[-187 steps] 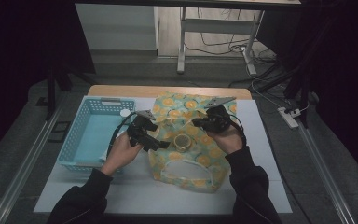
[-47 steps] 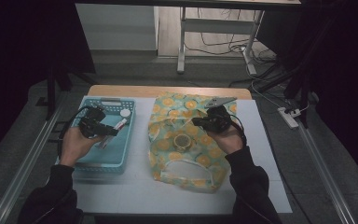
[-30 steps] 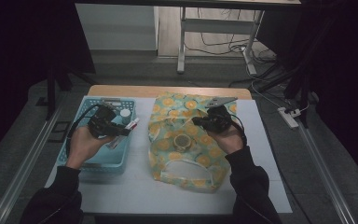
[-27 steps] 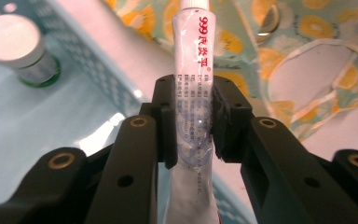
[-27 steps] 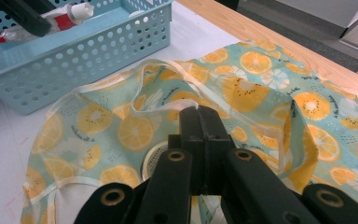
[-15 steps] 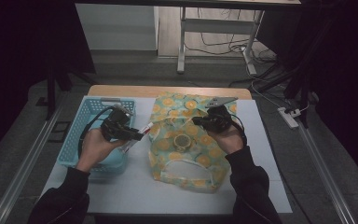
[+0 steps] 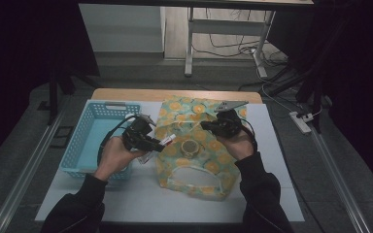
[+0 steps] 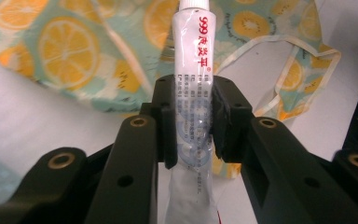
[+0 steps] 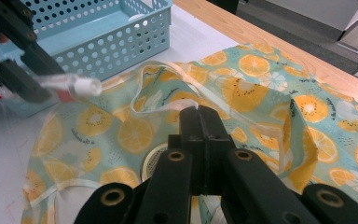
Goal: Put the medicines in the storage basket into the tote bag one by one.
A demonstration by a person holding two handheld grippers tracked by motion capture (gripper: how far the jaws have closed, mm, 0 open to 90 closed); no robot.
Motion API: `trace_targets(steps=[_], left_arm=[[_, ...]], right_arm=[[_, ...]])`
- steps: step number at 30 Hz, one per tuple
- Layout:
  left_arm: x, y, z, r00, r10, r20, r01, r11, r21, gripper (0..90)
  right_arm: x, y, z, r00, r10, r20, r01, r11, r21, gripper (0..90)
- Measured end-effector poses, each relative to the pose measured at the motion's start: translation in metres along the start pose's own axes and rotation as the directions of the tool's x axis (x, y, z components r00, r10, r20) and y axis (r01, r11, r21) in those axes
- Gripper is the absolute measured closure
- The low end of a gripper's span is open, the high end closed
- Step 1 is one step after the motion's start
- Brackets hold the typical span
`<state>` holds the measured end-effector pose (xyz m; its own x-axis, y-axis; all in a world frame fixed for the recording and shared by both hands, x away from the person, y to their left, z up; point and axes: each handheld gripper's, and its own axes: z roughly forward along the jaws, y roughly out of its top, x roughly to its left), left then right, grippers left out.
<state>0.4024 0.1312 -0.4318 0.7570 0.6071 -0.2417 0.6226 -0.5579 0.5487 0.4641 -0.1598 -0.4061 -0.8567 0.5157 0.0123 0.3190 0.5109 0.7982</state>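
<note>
A bag (image 7: 209,165) printed with orange slices lies on the white table top, its mouth towards the basket. My right gripper (image 7: 206,125) is shut on the pale rim of that mouth (image 9: 200,108) and lifts it a little. My left gripper (image 7: 156,142) is shut on a white tube (image 7: 167,140) with red print, just left of the bag's mouth. In the left gripper view the tube (image 8: 193,56) stands between the pads (image 8: 170,126), cap end over the bag (image 8: 65,51). The right gripper view has the tube's cap (image 9: 86,87) beside the lifted rim. A round roll (image 7: 190,146) sits in the bag.
A light blue perforated basket (image 7: 90,141) stands at the table's left, behind my left hand. A wooden strip (image 7: 175,94) runs along the table's far edge. On the floor to the right lies a power strip (image 7: 301,121), with desk legs and cables beyond the table.
My left hand has carried the tube rightwards from over the basket to the bag's mouth. The right gripper and the lifted rim have stayed put.
</note>
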Motion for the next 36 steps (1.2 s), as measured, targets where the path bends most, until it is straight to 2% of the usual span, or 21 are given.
trace_targets(steps=[3,17,24,36], left_arm=[[-0.003,0.004,0.007,0.9999,0.008,0.012,-0.008,0.9999,0.011,72.8],[-0.017,0.029,0.037,0.9993,0.031,0.019,-0.032,0.9993,0.018,72.8],[-0.019,0.04,0.054,0.9989,0.047,-0.004,-0.047,0.9988,0.016,72.7],[-0.011,0.052,0.079,0.9987,0.022,-0.046,-0.022,0.9998,0.005,72.7]], right_arm=[[0.0,0.0,0.0,1.0,-0.001,0.0,0.001,1.0,-0.001,90.0],[0.0,0.0,0.0,1.0,-0.002,-0.002,0.002,1.0,-0.004,90.0],[0.0,0.0,0.001,1.0,0.0,-0.001,0.0,1.0,-0.006,90.0],[0.001,0.0,0.002,1.0,0.004,0.008,-0.004,1.0,-0.009,90.0]])
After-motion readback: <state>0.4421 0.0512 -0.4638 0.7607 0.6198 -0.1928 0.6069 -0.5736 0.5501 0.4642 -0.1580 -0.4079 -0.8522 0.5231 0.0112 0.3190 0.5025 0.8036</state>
